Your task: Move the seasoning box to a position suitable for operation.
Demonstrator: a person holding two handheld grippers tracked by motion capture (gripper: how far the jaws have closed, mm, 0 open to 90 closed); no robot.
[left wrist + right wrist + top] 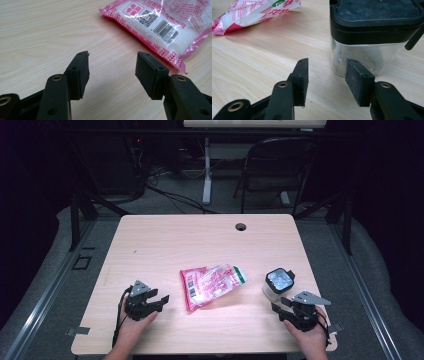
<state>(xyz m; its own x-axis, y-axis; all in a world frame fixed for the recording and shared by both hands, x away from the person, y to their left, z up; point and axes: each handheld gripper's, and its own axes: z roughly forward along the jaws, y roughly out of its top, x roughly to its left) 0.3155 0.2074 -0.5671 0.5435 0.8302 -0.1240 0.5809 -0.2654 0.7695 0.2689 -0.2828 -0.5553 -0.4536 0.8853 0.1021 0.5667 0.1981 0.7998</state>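
A pink and clear plastic bag (211,284) of white grains lies flat near the middle of the wooden table (165,240). In the left gripper view the bag (162,27) lies just beyond and to the right of my jaws, barcode side up. My left gripper (162,301) rests low at the front left, open with nothing between its jaws; the same left gripper (112,67) shows bare wood in its gap. A clear glass jar (277,284) with a black lid stands at the right. My right gripper (279,309) sits open just short of the jar (367,37).
A round cable hole (241,226) sits near the table's far edge. Beyond the table stand a folding chair (280,165) and a white desk leg (207,170), with cables on the floor. Bare wood stretches across the far half of the table.
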